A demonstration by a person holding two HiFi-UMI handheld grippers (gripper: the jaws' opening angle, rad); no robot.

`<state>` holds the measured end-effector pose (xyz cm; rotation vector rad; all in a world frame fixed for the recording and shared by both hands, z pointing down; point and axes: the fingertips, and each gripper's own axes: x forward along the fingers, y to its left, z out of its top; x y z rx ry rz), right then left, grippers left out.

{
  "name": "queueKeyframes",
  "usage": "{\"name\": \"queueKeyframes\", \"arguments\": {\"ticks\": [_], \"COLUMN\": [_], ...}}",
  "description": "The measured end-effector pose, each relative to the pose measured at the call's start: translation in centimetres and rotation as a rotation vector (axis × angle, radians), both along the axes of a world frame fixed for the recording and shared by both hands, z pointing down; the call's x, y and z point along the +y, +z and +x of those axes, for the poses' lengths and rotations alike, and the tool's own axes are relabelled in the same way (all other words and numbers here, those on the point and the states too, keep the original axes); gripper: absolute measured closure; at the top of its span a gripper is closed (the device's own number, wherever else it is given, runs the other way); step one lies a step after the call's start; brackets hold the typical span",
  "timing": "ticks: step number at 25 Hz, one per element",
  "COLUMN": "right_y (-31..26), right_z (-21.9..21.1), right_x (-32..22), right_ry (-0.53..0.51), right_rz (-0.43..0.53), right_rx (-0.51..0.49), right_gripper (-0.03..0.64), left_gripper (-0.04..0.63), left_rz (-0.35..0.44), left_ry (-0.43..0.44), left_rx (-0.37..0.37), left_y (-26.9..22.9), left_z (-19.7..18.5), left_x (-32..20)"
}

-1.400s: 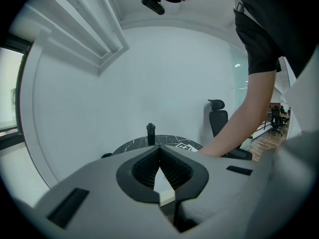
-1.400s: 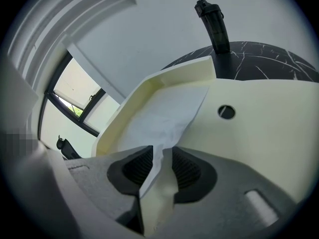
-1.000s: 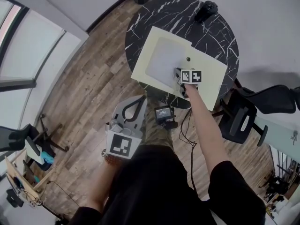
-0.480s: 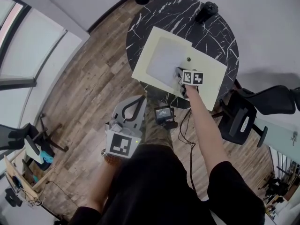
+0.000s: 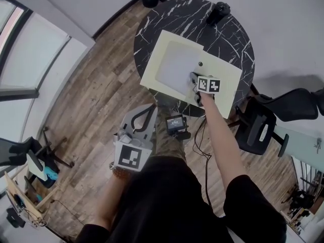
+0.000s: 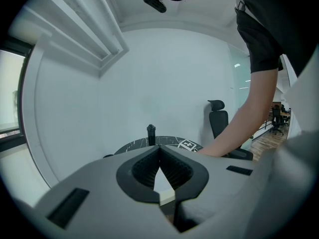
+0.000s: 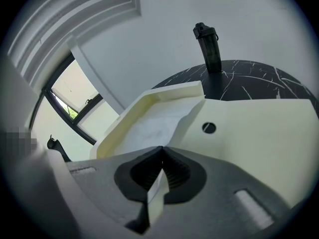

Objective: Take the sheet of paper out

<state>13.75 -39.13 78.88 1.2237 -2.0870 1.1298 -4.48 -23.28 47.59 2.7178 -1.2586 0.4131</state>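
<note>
The right gripper [image 7: 160,154] is pinching the near edge of the sheet of paper [image 5: 174,67]; its jaws are standing closed on it, and a pale sliver of the sheet is showing between the pads. The rest of the sheet is lying flat ahead of the jaws, inside the opened cream folder [image 5: 227,82]. The folder is resting across the middle of the round black tabletop [image 5: 230,37], with one corner reaching the near-left edge. A dark bottle [image 5: 217,10] is standing upright at the far edge, well apart from the folder. The left gripper [image 6: 159,151] is hanging off the tabletop, over the wooden floor [image 5: 96,100] beyond its near edge. Its jaws are meeting at the tips with nothing between them, well apart from the sheet.
</note>
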Motion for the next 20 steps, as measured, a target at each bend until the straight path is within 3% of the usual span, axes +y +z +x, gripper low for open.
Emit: {"name": "queueKeyframes", "arguments": {"ticks": [20], "right_y": [-3.0], "right_z": [1.5], "right_x": [1.4], "right_ry": [0.020], "right_rz": [0.057], "right_rx": [-0.028], "right_gripper": [0.621], "left_gripper": [0.601], "left_rz": [0.000], "left_ry": [0.008], "left_rx": [0.004], "left_y": [-0.8], "left_z": [0.8], "left_x": [2.1]}}
